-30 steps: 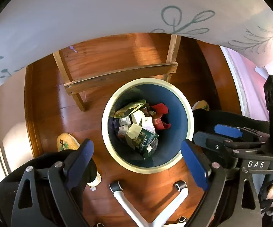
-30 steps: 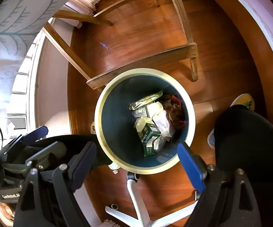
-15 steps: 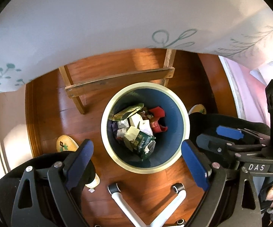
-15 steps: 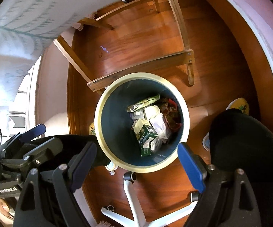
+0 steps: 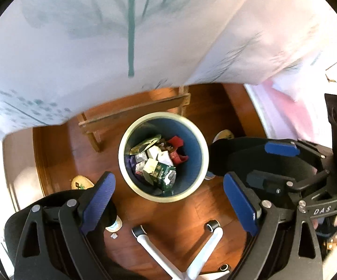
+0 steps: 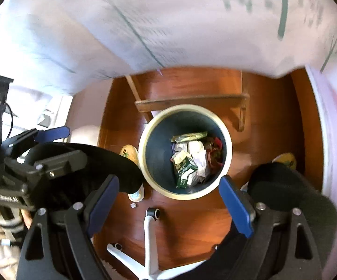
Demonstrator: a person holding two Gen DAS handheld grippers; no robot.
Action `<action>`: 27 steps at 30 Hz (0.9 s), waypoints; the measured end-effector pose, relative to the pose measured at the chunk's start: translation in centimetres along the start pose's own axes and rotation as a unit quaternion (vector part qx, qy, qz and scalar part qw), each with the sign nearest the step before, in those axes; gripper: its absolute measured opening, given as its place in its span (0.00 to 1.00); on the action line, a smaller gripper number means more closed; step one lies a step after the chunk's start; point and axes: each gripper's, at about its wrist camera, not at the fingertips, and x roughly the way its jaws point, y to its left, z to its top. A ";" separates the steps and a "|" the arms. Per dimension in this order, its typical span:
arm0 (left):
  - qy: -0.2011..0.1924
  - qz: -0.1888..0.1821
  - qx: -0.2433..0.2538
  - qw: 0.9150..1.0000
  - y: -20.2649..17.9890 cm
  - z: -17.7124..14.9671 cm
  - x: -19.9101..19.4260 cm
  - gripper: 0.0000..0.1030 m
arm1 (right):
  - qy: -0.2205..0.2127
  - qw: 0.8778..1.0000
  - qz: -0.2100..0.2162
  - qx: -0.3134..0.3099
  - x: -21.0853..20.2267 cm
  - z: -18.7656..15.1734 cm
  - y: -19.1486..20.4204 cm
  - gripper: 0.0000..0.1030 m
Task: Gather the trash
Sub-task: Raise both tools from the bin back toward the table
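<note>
Both grippers, left point(image 5: 168, 200) and right point(image 6: 168, 200), hang wide open and empty above the bin point(image 5: 163, 157); its trash point(image 5: 155, 163) lies below, presumably just dropped.

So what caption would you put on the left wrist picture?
Open left gripper above a blue bin full of trash on the wooden floor.

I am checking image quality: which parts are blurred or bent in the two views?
Left wrist view: the tablecloth is smeared, the trash bin fairly sharp, and the fisheye bends the edges. Right wrist view: the same, with the cloth blurred and the bin clearer.
</note>
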 end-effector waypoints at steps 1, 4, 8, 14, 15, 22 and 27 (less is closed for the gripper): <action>-0.005 -0.001 0.006 1.000 -0.3 0.1 -1.0 0.90 | -0.007 1.000 0.002 -0.009 -0.9 0.0 0.3 0.85; -0.029 -0.015 0.020 0.999 -1.6 0.8 -4.8 0.90 | -0.037 0.999 0.007 -0.039 -4.1 0.5 1.5 0.85; -0.081 -0.038 0.035 0.995 -3.1 2.3 -10.6 0.90 | -0.094 0.990 0.003 -0.104 -9.2 1.3 4.2 0.85; -0.160 -0.019 0.061 0.985 -4.3 5.1 -19.1 0.90 | -0.175 0.967 0.000 -0.183 -16.4 2.9 8.1 0.85; -0.173 -0.019 0.059 0.983 -4.2 5.8 -20.3 0.90 | -0.189 0.965 0.008 -0.182 -17.7 3.5 8.4 0.85; -0.225 0.019 0.024 0.974 -1.0 12.4 -25.7 0.90 | -0.250 0.955 -0.007 -0.162 -24.0 9.9 9.1 0.85; -0.213 0.052 0.000 0.976 2.1 18.7 -25.7 0.90 | -0.260 0.953 -0.044 -0.146 -25.5 17.1 8.6 0.85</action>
